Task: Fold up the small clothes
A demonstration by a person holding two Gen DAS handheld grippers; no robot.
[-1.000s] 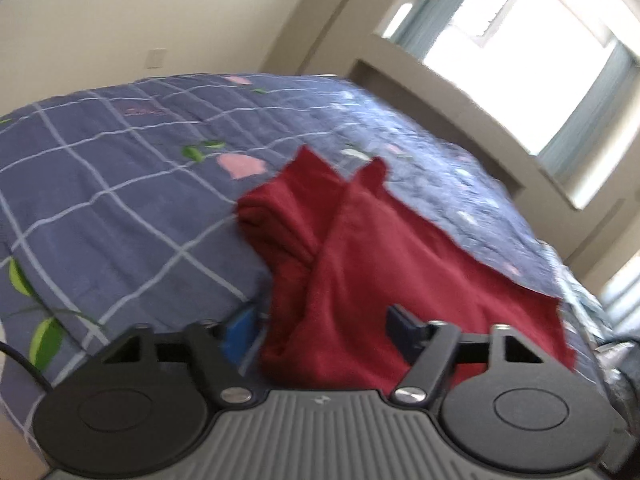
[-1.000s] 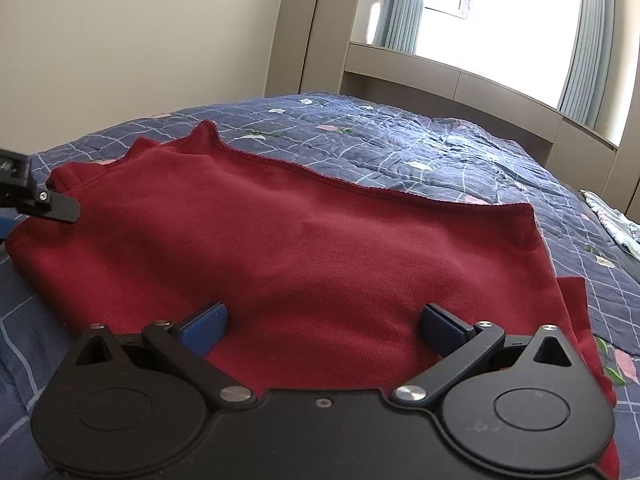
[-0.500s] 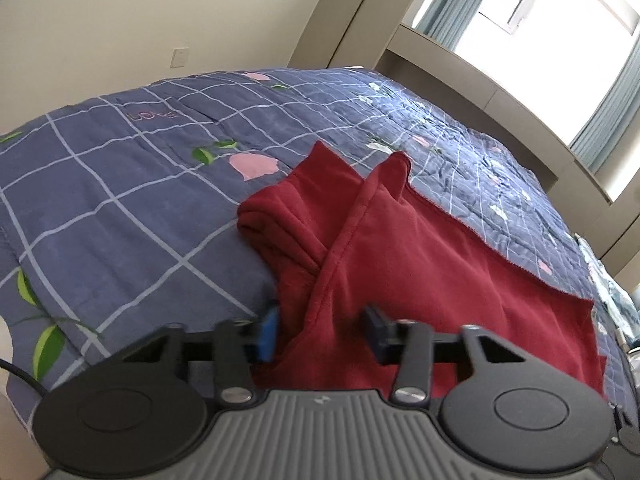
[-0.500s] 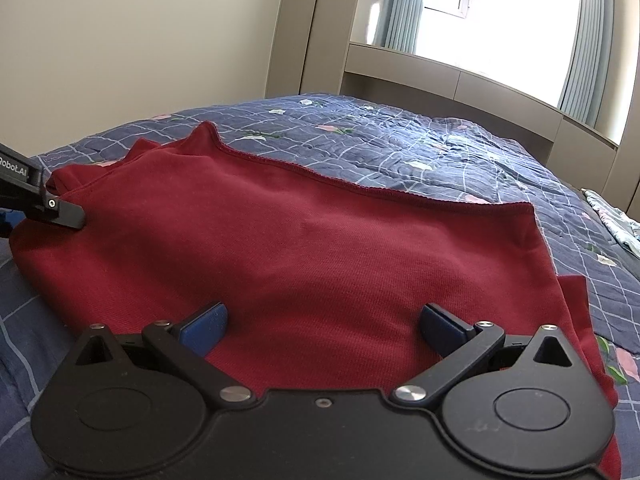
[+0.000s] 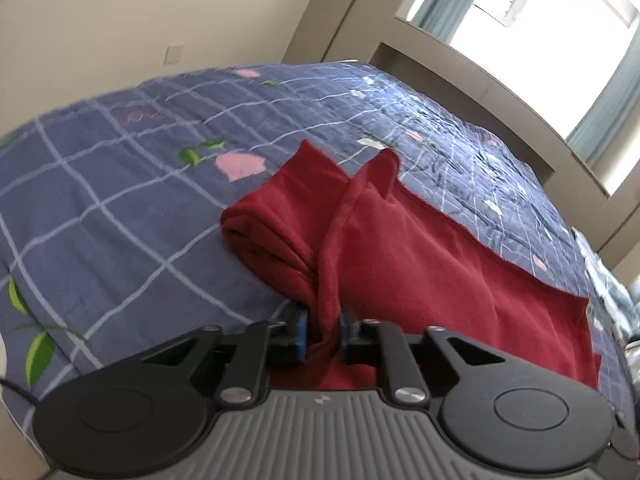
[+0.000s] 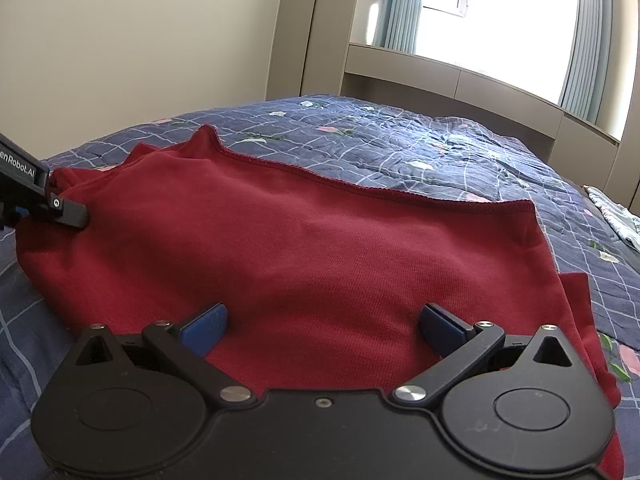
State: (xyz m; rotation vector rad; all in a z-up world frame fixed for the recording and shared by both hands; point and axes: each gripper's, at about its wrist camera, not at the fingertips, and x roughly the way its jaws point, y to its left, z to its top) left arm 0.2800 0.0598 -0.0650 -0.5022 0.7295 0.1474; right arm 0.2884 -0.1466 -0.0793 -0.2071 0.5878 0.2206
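Red garment (image 5: 420, 264), a knit top spread across a bed (image 5: 100, 216) with a blue checked quilt printed with pink flowers and green leaves, lies partly folded with its left end doubled into a thick roll. At far left of the left wrist view, bare quilt runs out to a cream wall with a switch plate (image 5: 175, 54). Moving right, the rolled edge of the cloth sits near the left gripper (image 5: 323, 334), and a raised ridge of fabric runs from the far corner straight down into the gap between its blue-padded fingers (image 5: 298, 330). Those fingers are closing and already pinch the bunched fold on both sides. Farther right, the rest of the cloth lies flat toward the far side of the bed, under a headboard ledge and a bright window (image 5: 532, 20) with pale blue curtains.

In the right wrist view, the left gripper's black body juts in at the left edge, its tip against the garment's left end. The cloth's hemmed far edge runs rightward across the quilt. Nearest the lens, the right gripper (image 6: 323, 326) stands with its blue fingers (image 6: 206, 326) wide apart, resting at the near edge of the flat fabric without clamping it. A patterned cloth (image 6: 612, 212) lies at far right.
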